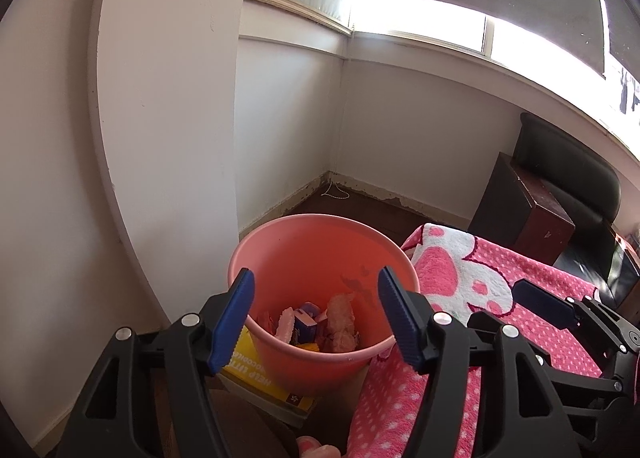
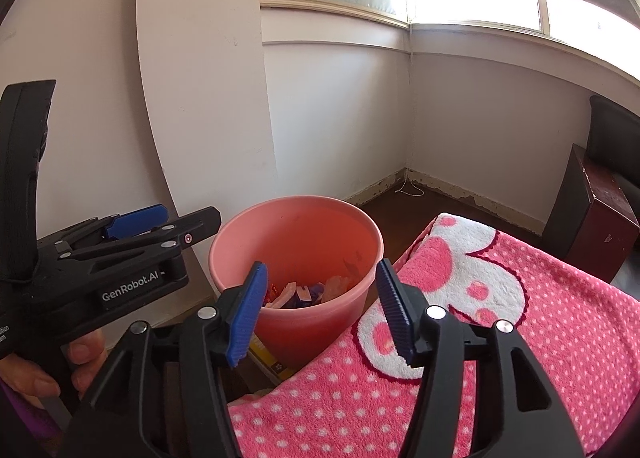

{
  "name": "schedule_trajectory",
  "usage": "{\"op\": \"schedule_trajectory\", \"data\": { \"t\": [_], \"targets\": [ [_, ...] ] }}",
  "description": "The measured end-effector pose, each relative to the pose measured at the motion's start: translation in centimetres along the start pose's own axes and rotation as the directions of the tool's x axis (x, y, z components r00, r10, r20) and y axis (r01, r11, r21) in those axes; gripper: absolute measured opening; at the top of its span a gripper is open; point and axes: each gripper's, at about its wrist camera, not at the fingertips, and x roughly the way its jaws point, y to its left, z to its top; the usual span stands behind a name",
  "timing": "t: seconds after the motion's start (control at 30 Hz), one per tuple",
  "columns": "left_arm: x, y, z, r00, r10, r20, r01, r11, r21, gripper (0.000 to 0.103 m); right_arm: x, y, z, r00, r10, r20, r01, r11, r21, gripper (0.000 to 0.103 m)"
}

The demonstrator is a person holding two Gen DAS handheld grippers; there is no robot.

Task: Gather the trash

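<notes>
Nearest the left wrist camera, the left gripper [image 1: 316, 316] holds its two blue-padded fingers spread wide with nothing between them, and the gap frames the mouth of the pink bucket [image 1: 280, 254] just beyond and below the fingertips. The right gripper [image 2: 322, 312] is likewise spread and bare; from its own camera the bucket sits ahead and slightly left of its fingers, while its right finger hangs over the pink spotted blanket [image 2: 520, 358]. In the right wrist view the left gripper shows at the left edge, gripped by the person's hand [image 2: 52, 370], level with the bucket's left side. The bucket stands on the dark floor [image 1: 372, 209], touching or nearly touching the blanket's near left corner, with a yellow book [image 1: 264, 378] tucked against its base on the near left side. Inside the bucket lies the trash [image 1: 316, 324]: crumpled pinkish wrappers, a small blue-and-white carton and a yellow scrap, though the pieces are too jumbled to name with confidence. Behind the bucket a white wall panel [image 1: 168, 117] rises on the left. Farther off, a dark wooden cabinet [image 1: 524, 209] and a black chair [image 1: 576, 185] stand past the blanket's far edge, under the bright window [image 1: 420, 17].
</notes>
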Motion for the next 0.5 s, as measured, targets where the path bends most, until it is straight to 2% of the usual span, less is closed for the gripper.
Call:
{"op": "schedule_trajectory", "data": {
  "t": [0.3,0.5],
  "targets": [
    [-1.4,-0.1,-0.4,1.0,0.009,0.011,-0.009,1.0,-0.005,0.063,-1.1,0.2,-0.3,1.0,0.002,0.006,-0.002,1.0,0.012,0.057],
    [-2.2,-0.5,-1.0,1.0,0.012,0.016,-0.012,1.0,-0.004,0.063,-2.1,0.3,-0.5,0.999,-0.035,0.02,0.035,0.999,0.018,0.057]
  ]
}}
